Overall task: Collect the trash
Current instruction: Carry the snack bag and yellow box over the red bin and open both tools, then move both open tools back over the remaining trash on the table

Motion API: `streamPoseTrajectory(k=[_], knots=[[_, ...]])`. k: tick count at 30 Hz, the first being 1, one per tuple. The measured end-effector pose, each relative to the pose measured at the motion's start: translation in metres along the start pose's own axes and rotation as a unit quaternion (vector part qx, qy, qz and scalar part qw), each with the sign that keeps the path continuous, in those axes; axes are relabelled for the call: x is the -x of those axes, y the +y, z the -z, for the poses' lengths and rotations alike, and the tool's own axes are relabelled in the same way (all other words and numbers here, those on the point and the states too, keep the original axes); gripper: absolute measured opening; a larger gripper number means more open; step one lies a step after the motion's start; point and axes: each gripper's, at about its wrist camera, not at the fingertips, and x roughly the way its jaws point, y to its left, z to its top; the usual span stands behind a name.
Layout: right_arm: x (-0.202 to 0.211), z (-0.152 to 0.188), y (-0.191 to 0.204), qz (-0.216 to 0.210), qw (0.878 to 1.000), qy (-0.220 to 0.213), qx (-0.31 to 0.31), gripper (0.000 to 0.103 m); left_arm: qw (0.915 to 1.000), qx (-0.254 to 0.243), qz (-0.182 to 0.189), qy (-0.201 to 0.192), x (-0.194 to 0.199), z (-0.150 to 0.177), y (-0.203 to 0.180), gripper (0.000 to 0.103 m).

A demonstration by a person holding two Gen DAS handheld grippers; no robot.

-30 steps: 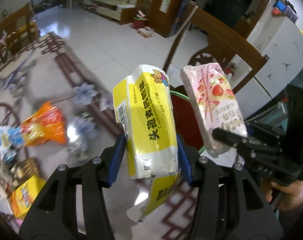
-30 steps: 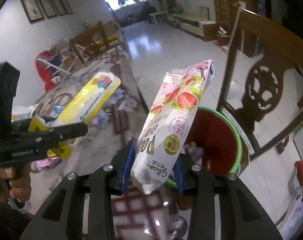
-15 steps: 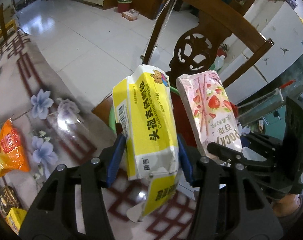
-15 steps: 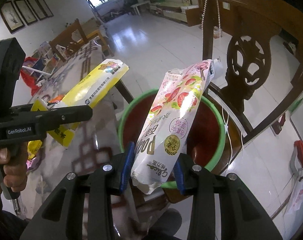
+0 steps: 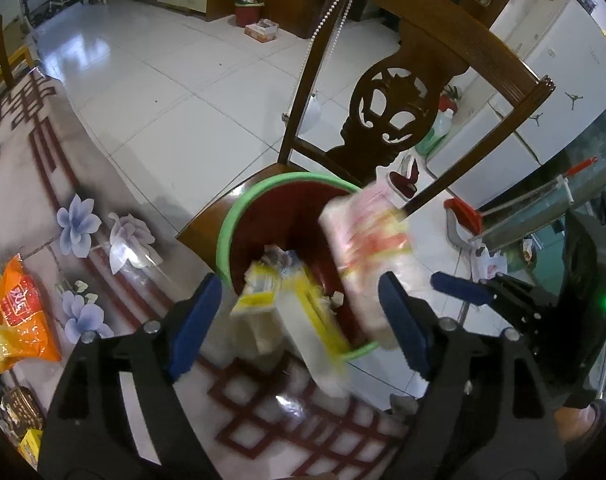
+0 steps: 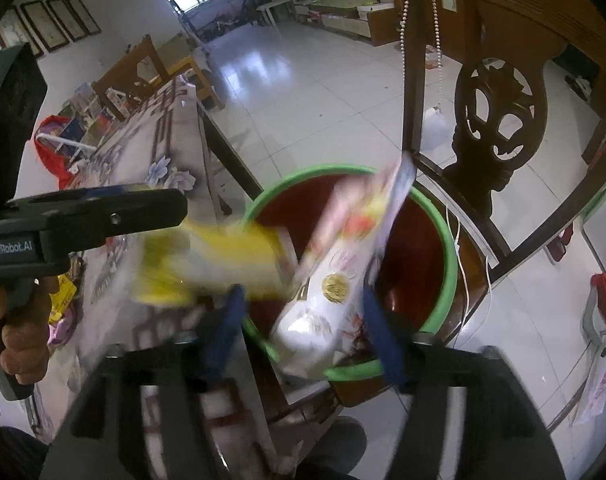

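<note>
A red bin with a green rim (image 5: pixel 239 216) (image 6: pixel 449 256) stands on a wooden chair seat beside the table. My left gripper (image 5: pixel 299 316) hangs over its near edge, jaws opening. The yellow box (image 5: pixel 299 312) (image 6: pixel 207 264) drops blurred between the blue pads, touching neither. My right gripper (image 6: pixel 303 320) is beside it, jaws also opening. The pink strawberry snack box (image 6: pixel 343 276) (image 5: pixel 367 248) falls tilted into the bin, loose between the pads. In the right wrist view a hand (image 6: pixel 19 344) holds the left gripper's handle.
A carved wooden chair back (image 5: pixel 399 108) rises just behind the bin. The table (image 5: pixel 35 176) has a flowered cloth, an orange snack bag (image 5: pixel 19 320) and other wrappers at its left. White tiled floor (image 5: pixel 151 76) and a white fridge (image 5: pixel 543 100) lie beyond.
Both grippers moved from above the table to over the bin, then opened. The yellow box and the pink snack box slipped free and are falling into the bin.
</note>
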Motion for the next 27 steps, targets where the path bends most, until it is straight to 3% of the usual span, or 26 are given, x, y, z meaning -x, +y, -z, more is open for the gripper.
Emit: streamPoseTrajectory(k=[7, 15, 27], knots=[[-0.002, 0.001, 0.004, 0.003, 1.0, 0.004, 0.001, 0.083, 0.9998, 0.001, -0.016, -0.007, 0.012, 0.005, 0.009, 0.093], [0.005, 0.001, 0.021, 0.006, 1.0, -0.001, 0.019, 0.088, 0.9993, 0.015, -0.024, -0.023, 0.041, 0.022, 0.022, 0.096], [0.031, 0.012, 0.113, -0.001, 0.993, -0.03, 0.11, 0.094, 0.9915, 0.05, -0.083, -0.087, 0.136, 0.092, 0.065, 0.097]])
